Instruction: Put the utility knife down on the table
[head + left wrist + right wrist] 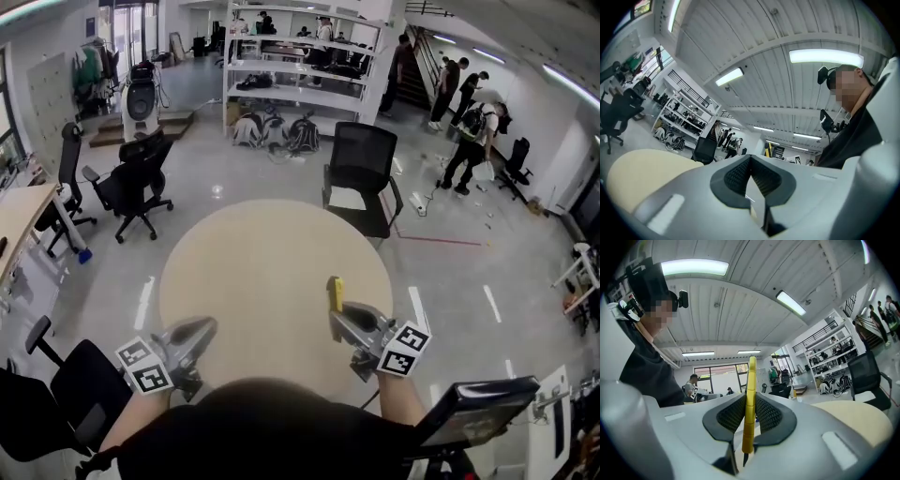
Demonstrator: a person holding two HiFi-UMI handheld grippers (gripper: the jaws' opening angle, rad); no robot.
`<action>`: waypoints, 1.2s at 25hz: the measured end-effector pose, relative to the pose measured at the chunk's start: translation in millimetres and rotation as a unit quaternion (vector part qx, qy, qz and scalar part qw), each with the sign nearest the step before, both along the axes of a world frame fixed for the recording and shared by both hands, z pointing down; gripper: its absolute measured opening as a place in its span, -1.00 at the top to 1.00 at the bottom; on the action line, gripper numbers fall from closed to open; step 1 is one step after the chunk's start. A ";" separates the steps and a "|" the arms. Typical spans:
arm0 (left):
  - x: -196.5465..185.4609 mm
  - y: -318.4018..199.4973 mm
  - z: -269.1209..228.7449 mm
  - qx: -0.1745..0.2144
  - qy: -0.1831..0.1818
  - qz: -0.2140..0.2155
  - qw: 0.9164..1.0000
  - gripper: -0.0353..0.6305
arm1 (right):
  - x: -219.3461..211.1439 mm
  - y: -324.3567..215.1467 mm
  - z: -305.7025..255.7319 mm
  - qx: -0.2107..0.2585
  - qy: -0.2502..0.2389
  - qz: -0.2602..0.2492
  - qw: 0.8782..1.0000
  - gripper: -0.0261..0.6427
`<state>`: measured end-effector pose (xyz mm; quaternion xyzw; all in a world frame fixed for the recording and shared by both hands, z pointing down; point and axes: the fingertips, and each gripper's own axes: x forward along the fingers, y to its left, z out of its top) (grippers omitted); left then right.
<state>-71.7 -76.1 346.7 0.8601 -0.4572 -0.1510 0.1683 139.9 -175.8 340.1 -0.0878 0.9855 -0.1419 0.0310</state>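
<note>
**Q.** What does the right gripper (337, 317) hold, and where?

**A.** Its jaws are nearly together, pads pressed on both flat sides of the yellow utility knife (336, 292). The knife stands on end above the table (262, 244), over the right part of the near edge and apparently clear of the top. In the right gripper view a dark point, possibly the blade, shows at the knife's (749, 404) lower end.

**Q.** And the left gripper (208, 326)?

**A.** Its jaws are closed together on nothing. It sits at the left part of the table's near edge, well apart from the knife.

**Q.** What could go wrong from here?

**A.** Three risks:
- **Opening in the air:** the knife would fall, bounce and perhaps slide off the near edge, which lies just below it.
- **Setting it down on end:** the narrow body would topple once freed.
- **An exposed blade:** if that dark point is the blade, lowering straight down would drive it into the top.

Tilting the knife flat, further in from the table's edge, looks safer.
</note>
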 end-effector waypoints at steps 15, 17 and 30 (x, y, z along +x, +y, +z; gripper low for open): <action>39.3 -77.2 9.5 -0.039 -0.027 -0.011 0.999 0.90 | 37.5 -87.8 41.0 -0.052 -0.027 -0.007 0.998 0.70; 30.8 -83.8 13.9 -0.042 -0.021 -0.003 0.999 0.90 | 30.5 -90.2 43.0 -0.053 -0.020 0.001 0.998 0.70; -95.2 -137.8 54.1 -0.034 -0.005 0.097 0.995 0.90 | -89.6 -99.2 49.6 -0.049 0.042 0.088 0.994 0.70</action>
